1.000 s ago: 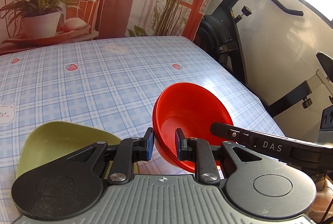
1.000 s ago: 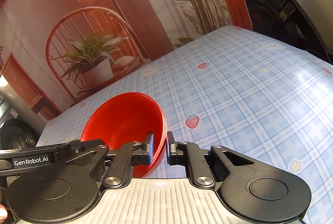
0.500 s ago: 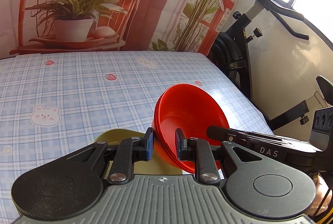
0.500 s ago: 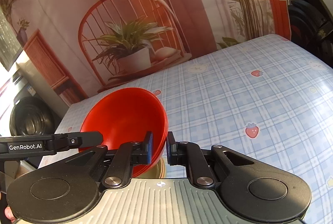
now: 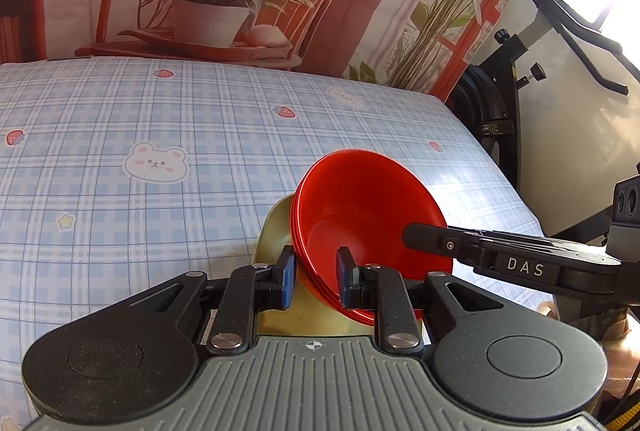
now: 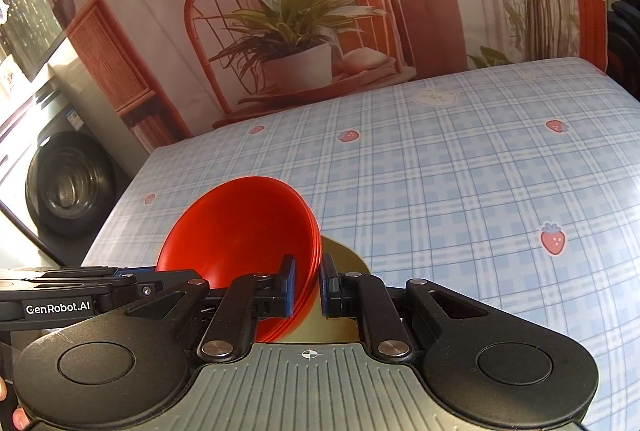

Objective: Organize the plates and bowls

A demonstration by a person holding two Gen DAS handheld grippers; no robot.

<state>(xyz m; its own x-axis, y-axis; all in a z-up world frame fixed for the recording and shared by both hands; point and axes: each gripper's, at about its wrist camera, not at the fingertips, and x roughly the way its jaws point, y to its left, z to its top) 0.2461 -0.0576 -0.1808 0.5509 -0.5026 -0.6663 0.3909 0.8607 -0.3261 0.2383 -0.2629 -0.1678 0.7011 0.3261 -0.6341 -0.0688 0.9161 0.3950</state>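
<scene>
Blue checked cloth with strawberries and bears covers the table [image 5: 168, 135], before a backdrop of a potted plant [image 6: 296, 31]. Both grippers hold a stack of red bowls [image 5: 360, 215] tilted above an olive plate [image 5: 276, 227]. The left gripper [image 5: 314, 277] pinches the rim on one side, the right gripper [image 6: 308, 285] on the opposite side, each with one finger inside the bowl.
</scene>
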